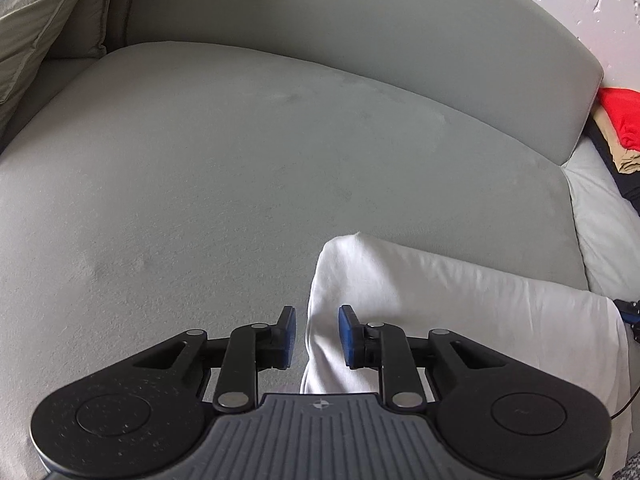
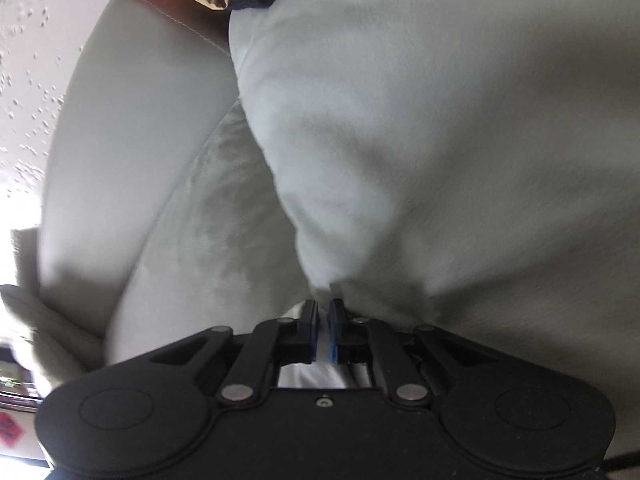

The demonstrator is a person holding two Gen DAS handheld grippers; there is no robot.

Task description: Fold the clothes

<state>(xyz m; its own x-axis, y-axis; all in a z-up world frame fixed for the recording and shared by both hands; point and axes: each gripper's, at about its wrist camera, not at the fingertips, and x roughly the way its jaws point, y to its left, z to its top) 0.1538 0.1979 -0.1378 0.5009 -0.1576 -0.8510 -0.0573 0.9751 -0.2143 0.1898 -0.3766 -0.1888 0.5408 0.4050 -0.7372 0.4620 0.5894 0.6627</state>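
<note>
White cloth [image 1: 440,300] lies on the sofa seat [image 1: 200,200] toward its right edge. Left gripper [image 1: 317,336] has fingers apart, a fold between them, unpinched. Right gripper [image 2: 324,330] is clamped on the cloth's edge.

Garment [image 1: 420,300] is lying on the sofa seat [image 1: 220,200], toward its front right part in the left wrist view, with its left edge sitting between the left gripper's [image 1: 317,336] jaws. Backrest [image 1: 340,40] is standing behind the seat. Cushion [image 1: 44,20] is leaning at the far left corner. Clothes pile [image 1: 620,128] is sitting at far right, past the backrest's end. In the right wrist view, right gripper [image 2: 324,330] is sitting at the garment's near edge.
</note>
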